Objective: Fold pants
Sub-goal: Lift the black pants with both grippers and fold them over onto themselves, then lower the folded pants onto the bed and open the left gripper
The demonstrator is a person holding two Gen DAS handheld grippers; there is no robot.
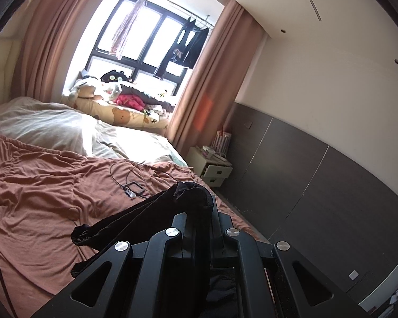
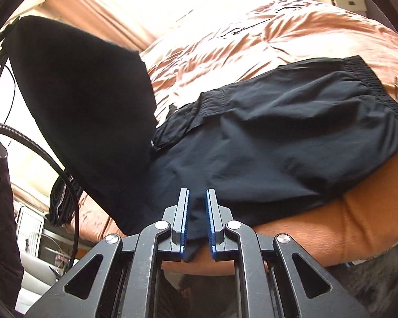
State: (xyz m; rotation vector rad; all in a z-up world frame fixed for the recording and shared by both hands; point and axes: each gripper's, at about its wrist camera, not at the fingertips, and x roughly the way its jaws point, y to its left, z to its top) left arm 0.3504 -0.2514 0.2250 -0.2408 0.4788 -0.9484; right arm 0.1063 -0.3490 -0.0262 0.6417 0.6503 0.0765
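Black pants (image 1: pixel 193 204) bury the left tongs' (image 1: pixel 199 212) fingertips — waistband (image 2: pixel 379 84) edge cut off.

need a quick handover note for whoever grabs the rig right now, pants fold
Left claw: shut on black pants, fabric draped over its fingers and lifted off the bed.
Right claw: shut on the pants' near edge, cloth between the blue pads.
Pants: waistband end lies on the orange bedspread; the other part hangs raised at the left of the right wrist view.
Done: both ends gripped, fold under way.
Left: lay the raised part over, flatten, release.

no legible text, labels or numbers
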